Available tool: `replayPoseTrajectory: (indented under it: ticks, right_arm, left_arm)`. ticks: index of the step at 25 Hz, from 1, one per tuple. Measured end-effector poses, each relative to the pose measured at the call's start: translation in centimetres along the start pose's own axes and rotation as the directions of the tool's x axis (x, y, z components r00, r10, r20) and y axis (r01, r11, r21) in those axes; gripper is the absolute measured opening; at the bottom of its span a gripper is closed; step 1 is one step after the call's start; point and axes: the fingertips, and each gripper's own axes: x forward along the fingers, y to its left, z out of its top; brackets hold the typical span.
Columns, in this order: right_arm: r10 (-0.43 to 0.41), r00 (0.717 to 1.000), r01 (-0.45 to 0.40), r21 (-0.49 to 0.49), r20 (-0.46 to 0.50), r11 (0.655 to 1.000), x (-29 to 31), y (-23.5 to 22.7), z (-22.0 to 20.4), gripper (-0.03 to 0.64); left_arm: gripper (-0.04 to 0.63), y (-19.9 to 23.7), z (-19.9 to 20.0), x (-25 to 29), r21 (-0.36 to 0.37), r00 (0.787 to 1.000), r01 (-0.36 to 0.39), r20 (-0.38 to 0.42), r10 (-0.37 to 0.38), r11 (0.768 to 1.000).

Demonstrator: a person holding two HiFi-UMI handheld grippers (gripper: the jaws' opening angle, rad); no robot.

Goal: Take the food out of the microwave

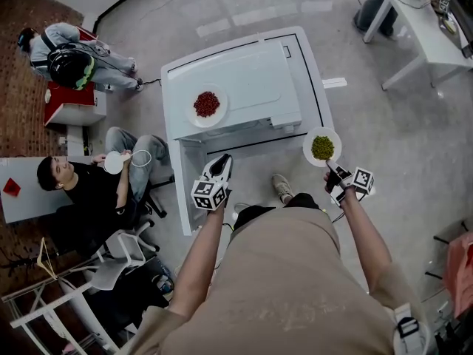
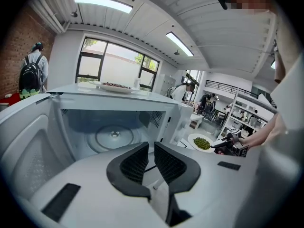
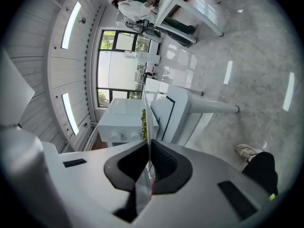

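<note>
Right gripper (image 1: 334,176) fingers pinch rim of pea plate (image 1: 308,151), already out of microwave (image 1: 244,87), in air by counter (image 1: 310,87) front-right corner. Left gripper (image 1: 220,167) fingers narrowly parted, empty. Our worries: one-edge pinch lets plate sag, peas (image 1: 322,148) spill; set too near edge, plate tips off.

Plate of green peas (image 1: 310,151) beside open white microwave (image 1: 251,80)

No text, label, brand or number is legible on anything.
</note>
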Motion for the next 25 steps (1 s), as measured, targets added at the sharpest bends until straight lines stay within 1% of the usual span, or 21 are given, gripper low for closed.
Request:
replayPoseTrajectory:
  ticks: [3,6,7,9,13,17,21,25]
  right_arm:
    - [0.031,0.999,-0.031,0.033,0.012,0.999,0.4,-0.1,-0.4,0.020]
    - [0.022,1.000,-0.022,0.068,0.014,0.997,0.5,-0.5,-1.0,0.020]
    - [0.022,1.000,-0.022,0.063,0.011,0.998,0.6,-0.5,-1.1,0.020]
    - [0.029,1.000,-0.029,0.019,0.003,0.999,1.0,0.1,-1.2,0.020]
    - [-0.012,1.000,0.011,-0.048,-0.025,0.999,1.4,0.6,-2.0,0.018]
    - [0.020,0.999,-0.025,-0.123,-0.045,0.992,2.0,1.9,-2.1,0.018]
    - [-0.006,0.998,0.001,-0.086,-0.059,0.996,2.3,2.2,-2.9,0.017]
    - [-0.011,0.998,0.006,-0.083,-0.066,0.997,2.3,2.4,-3.3,0.017]
  left_arm:
    - [0.028,-0.1,-0.7,-0.1,-0.006,1.000,0.003,-0.007,-0.003,1.000]
    - [0.028,-0.2,-1.2,0.0,-0.010,1.000,0.008,-0.013,-0.008,1.000]
    - [0.028,-0.2,-1.3,-0.1,-0.011,1.000,0.009,-0.015,-0.009,1.000]
    - [0.028,-0.2,-1.5,-0.1,-0.013,1.000,0.010,-0.017,-0.010,1.000]
    - [0.028,-0.1,-1.5,-0.2,-0.014,1.000,0.011,-0.013,-0.012,1.000]
    - [0.028,0.1,-1.5,-0.3,-0.016,1.000,0.007,-0.009,-0.007,1.000]
    - [0.028,0.2,-1.5,-0.5,-0.021,1.000,0.004,-0.009,-0.004,1.000]
    - [0.028,0.1,-1.6,-0.8,-0.025,1.000,0.002,-0.008,-0.002,1.000]
